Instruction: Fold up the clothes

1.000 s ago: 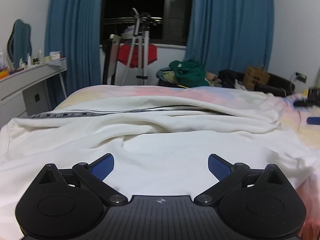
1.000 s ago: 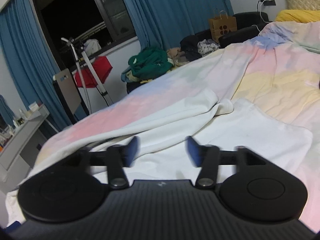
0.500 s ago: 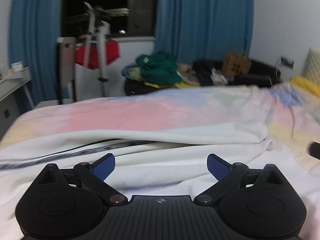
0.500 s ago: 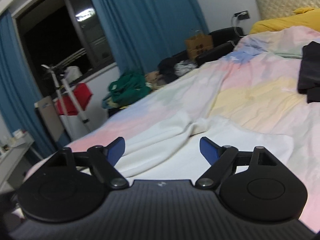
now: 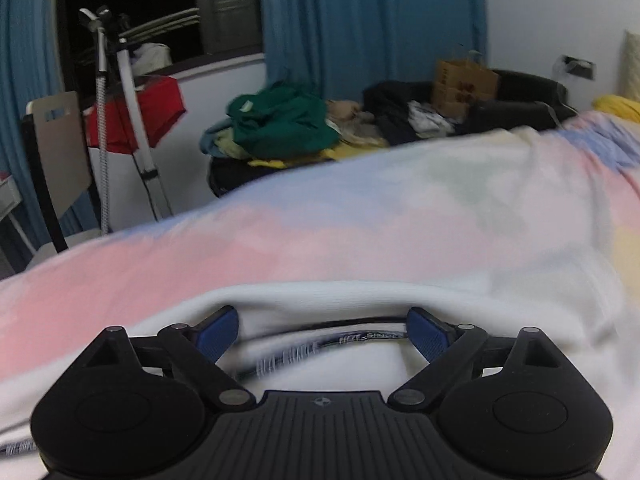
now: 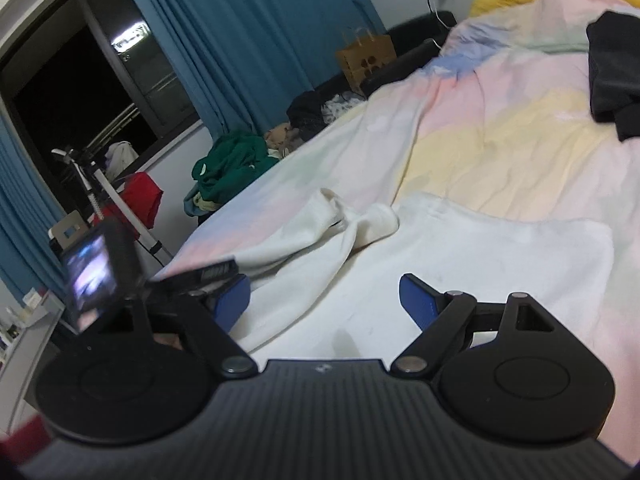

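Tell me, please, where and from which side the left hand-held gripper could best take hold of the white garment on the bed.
Probably the raised hem fold of the white garment, just ahead of the open left hand-held gripper. That edge arches up off the pastel bedspread, leaving a gap beneath, so one finger could slide under it. Come straight forward and low, from the near side, fingers spanning the fold above the dark printed band.

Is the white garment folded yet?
Only partly: the white garment lies mostly spread on the bed, one section bunched over itself.
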The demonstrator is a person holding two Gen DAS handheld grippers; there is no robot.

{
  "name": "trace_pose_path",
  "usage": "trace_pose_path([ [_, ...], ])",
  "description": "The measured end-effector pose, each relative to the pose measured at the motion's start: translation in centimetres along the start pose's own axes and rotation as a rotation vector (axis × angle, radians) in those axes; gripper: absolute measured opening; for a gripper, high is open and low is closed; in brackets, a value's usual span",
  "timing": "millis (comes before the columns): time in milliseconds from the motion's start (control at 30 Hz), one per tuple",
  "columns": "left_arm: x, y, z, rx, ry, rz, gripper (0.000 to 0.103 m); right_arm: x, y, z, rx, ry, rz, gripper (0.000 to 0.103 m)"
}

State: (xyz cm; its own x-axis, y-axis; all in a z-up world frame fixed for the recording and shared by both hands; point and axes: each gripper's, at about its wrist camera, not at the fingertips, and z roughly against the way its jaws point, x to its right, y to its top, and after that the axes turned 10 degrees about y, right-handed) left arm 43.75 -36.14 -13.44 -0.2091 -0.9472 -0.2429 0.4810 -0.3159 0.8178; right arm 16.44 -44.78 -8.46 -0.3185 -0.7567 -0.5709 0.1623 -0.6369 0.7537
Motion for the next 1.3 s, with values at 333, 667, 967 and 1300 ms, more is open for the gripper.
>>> trace_pose_path([
  [333, -4.0, 2.9, -3.3, 0.005, -0.015, 0.066, 0.093, -0.1, -1.7, -3.6, -0.052, -0.027, 0.040, 0.083],
  [667, -24.7, -7.2, 17.0, -0.106, -0.052, 0.299, 0.097, -1.3, -1.6, -3.1, -0.072, 0.018, 0.077, 0.083],
  [967, -42.5, -22.5, 34.4, -0.317, 0.223, 0.664, 0.099, -4.0, -1.5, -2.4, -0.183, -0.004, 0.140, 0.083],
  [1300, -52.1, -34.6, 38.6, -0.544, 0.107, 1.311, 0.100, -1.4, 0.5, 2.8, -0.151, -0.044, 0.012, 0.083],
])
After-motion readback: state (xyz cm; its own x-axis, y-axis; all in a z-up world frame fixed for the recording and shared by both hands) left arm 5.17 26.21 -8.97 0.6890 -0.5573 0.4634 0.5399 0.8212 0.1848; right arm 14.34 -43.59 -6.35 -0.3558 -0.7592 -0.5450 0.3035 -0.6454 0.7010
